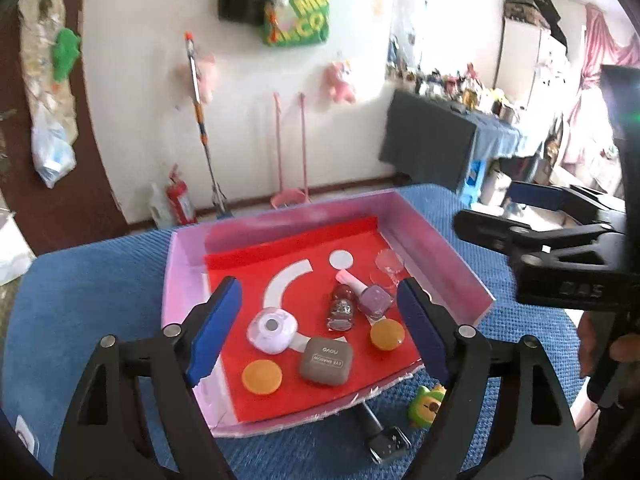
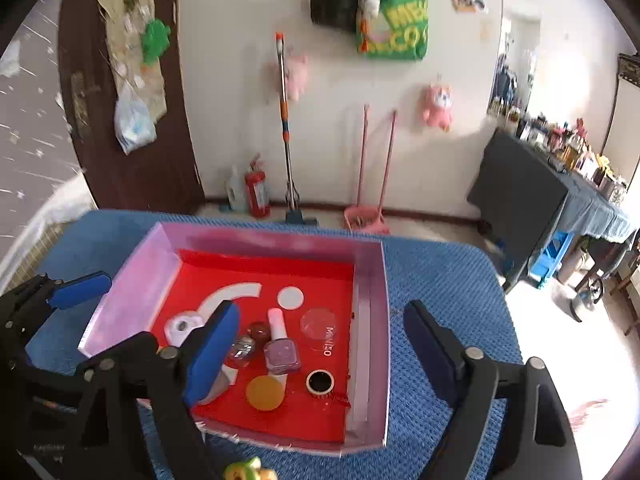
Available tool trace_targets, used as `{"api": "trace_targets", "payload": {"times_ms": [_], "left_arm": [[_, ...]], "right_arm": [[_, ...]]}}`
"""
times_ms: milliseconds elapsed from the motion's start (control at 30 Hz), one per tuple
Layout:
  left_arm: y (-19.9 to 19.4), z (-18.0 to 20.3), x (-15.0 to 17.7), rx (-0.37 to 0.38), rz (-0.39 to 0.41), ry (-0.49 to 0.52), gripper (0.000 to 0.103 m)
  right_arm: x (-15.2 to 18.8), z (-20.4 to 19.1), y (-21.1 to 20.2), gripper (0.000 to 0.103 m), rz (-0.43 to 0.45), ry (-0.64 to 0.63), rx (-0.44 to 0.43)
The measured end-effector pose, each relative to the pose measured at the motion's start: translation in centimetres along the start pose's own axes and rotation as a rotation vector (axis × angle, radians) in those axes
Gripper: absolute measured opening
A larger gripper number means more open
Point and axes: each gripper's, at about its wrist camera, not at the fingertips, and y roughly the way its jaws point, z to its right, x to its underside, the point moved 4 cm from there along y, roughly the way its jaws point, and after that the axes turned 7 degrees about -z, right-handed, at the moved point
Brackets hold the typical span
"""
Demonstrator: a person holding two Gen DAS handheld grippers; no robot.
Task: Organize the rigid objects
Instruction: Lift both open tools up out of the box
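Both the left gripper [image 1: 320,332] and the right gripper [image 2: 320,356] are held wide open and empty above a pink tray [image 1: 440,256] with a red floor, set on a blue counter [image 1: 100,300]. Inside are seen two nail polish bottles [image 1: 374,300], two orange discs [image 1: 262,377], a grey case [image 1: 325,365] and a white round box [image 1: 272,330]. A green toy [image 1: 426,406] lies on the counter just outside the tray.

You had bright daylight flooding in right of the pink box [image 2: 370,280], washing out the floor; fisheye edges curved and darkened.
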Motion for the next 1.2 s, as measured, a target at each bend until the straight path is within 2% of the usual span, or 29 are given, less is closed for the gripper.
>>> {"api": "trace_targets", "payload": {"times_ms": [167,233,400,533,733,867,1033,1200], "left_arm": [[-4.1,-0.1,1.6,-0.057,0.106,-0.041,0.084],[-5.6,-0.1,2.5,-0.082,0.158,-0.055,0.092],[-8.6,0.1,5.2,-0.119,0.221,-0.092,0.092],[-9.8,0.2,7.4,-0.143,0.240,-0.104,0.093],[-9.3,0.6,10.4,-0.138,0.200,-0.114,0.093],[-7.5,0.6,12.5,-0.131,0.134,-0.137,0.093],[-4.6,1.0,14.7,-0.129,0.054,-0.140,0.093],[-2.0,1.4,16.3,-0.098,-0.032,-0.153,0.093]], "right_arm": [[1.8,-0.8,-5.0,0.103,0.104,-0.017,-0.025],[3.1,-1.2,-7.0,0.103,0.145,-0.027,-0.034],[6.2,-2.3,-10.4,0.103,0.210,-0.041,-0.067],[8.8,-3.0,-11.9,0.103,0.239,-0.046,-0.084],[12.4,-3.2,-11.9,0.103,0.248,-0.032,-0.084],[14.5,-3.0,-10.6,0.103,0.231,-0.015,-0.088],[17.3,-2.6,-7.6,0.103,0.176,0.014,-0.091],[19.7,-2.1,-4.4,0.103,0.111,0.063,-0.129]]}}
